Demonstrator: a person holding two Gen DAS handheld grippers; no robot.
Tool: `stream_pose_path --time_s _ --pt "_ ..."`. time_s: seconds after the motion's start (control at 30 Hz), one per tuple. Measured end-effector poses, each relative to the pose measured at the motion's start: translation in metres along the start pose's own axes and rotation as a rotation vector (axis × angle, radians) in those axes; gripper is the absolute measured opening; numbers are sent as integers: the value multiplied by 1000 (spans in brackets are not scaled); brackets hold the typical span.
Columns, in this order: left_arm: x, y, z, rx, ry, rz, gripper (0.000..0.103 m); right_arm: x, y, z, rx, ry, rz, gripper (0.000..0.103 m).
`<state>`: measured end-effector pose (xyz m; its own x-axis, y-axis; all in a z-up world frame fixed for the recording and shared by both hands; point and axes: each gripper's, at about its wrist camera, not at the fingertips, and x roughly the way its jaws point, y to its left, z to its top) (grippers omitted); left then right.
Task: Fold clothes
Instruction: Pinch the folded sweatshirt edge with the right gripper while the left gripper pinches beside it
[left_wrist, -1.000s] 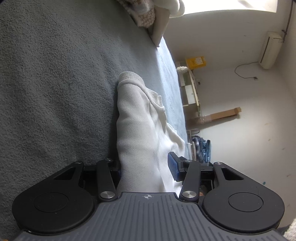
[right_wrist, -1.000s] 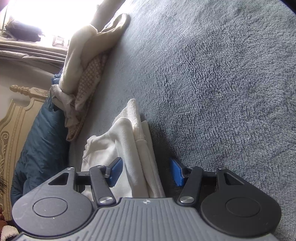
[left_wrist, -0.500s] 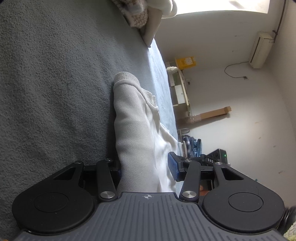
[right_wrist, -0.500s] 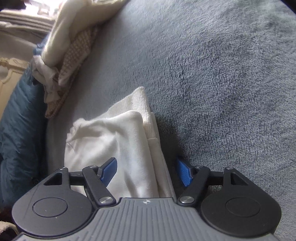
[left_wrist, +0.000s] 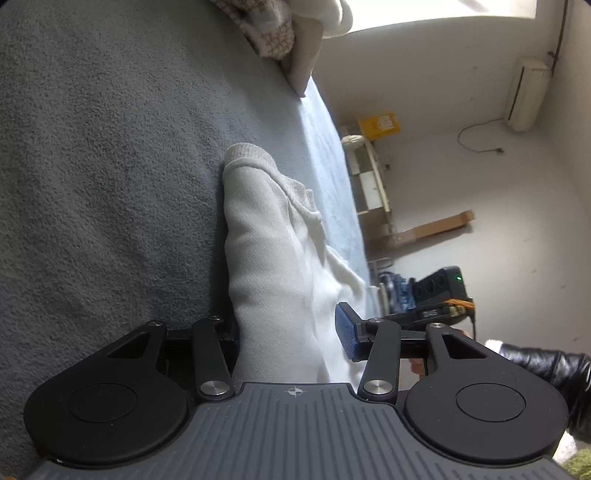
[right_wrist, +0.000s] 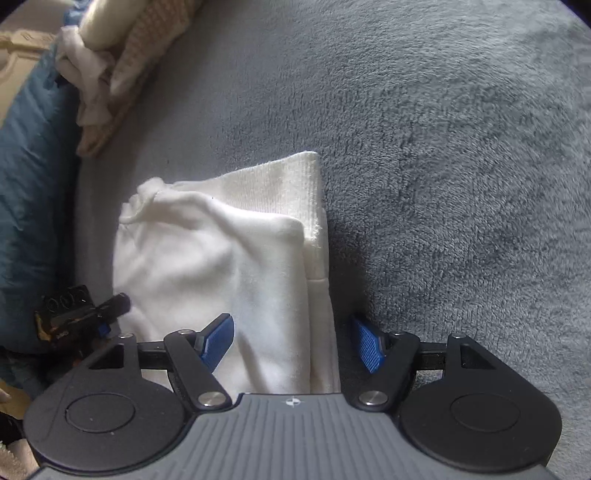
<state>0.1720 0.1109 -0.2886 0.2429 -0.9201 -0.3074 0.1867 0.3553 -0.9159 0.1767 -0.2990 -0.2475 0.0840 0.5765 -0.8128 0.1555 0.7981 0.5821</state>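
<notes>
My right hand-held gripper (right_wrist: 291, 341) stood spread over the folded white garment (right_wrist: 207, 266); left (left_wrist: 288, 332) pinched it; next, release.

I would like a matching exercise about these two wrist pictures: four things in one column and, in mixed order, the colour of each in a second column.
Things:
1. folded garment
2. blanket on the bed
3. gripper pads
4. person's sleeve

Colours:
A. blue
B. black
C. white
D. grey

Pairs: 1-C, 2-D, 3-A, 4-B
</notes>
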Motion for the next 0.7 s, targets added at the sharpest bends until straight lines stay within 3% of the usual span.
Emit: stream_pose_path --time_s 0.17,0.47,0.63,0.7 --pt "1 -7 -5 45 -20 37 45 -6 -27 -21 30 -108 131 72" --pt "15 -19 10 50 6 151 45 -5 -28 1 -75 -186 272 68" --pt "13 -16 7 37 -25 163 43 4 -39 3 -68 -348 387 63" --pt "11 -17 3 34 -42 171 42 8 -38 0 -61 -380 394 61"
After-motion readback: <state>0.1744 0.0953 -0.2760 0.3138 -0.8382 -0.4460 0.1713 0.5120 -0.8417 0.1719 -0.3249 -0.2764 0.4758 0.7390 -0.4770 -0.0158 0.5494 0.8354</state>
